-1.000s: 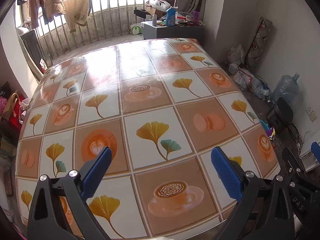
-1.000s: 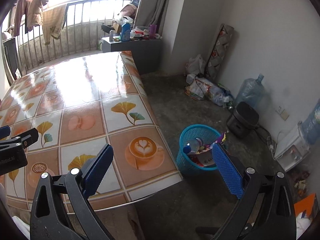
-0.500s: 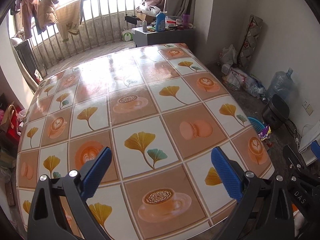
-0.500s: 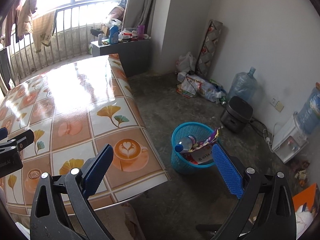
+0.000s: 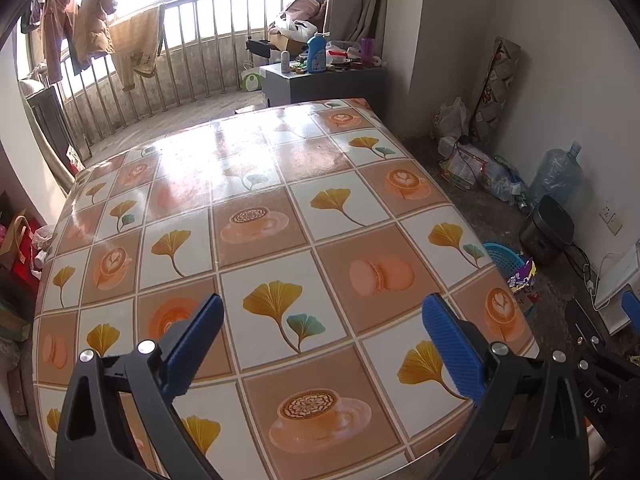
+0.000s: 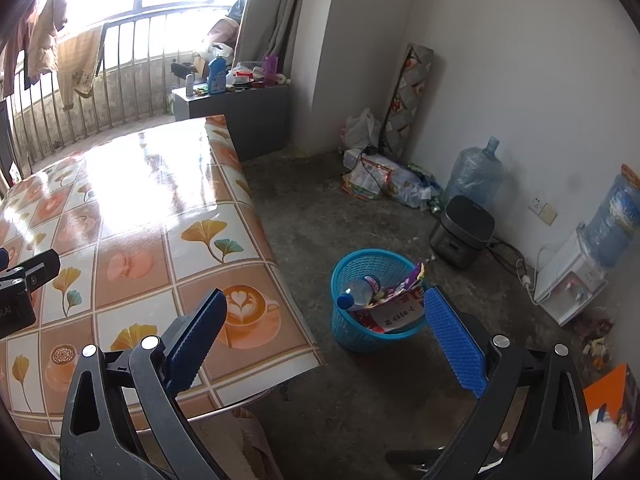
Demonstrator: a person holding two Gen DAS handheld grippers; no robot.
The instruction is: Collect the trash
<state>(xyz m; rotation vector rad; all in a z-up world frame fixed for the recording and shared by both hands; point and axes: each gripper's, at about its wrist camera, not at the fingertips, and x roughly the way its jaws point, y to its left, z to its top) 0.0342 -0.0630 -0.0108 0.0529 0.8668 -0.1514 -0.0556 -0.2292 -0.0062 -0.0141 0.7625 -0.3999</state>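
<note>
A blue plastic basket point(image 6: 352, 276) stands on the floor just right of the table. It holds a clear bottle point(image 6: 358, 292), a purple wrapper point(image 6: 412, 278) and a white and red paper pack point(image 6: 394, 314). In the left wrist view only its rim point(image 5: 500, 254) shows past the table edge. My left gripper point(image 5: 320, 344) is open and empty above the table's near part. My right gripper point(image 6: 324, 340) is open and empty, high above the table's near right corner and the basket.
The table point(image 5: 256, 184) has a glossy tiled cloth with leaf and coffee prints. A black cooker point(image 6: 464, 230), water jugs point(image 6: 474, 174), a dispenser point(image 6: 568, 284) and bags point(image 6: 384, 182) line the right wall. A grey cabinet point(image 6: 236, 108) stands behind the table.
Both grippers have pulled back and risen from the table, so more of the room and the far table edge shows. Both stayed open and empty.
</note>
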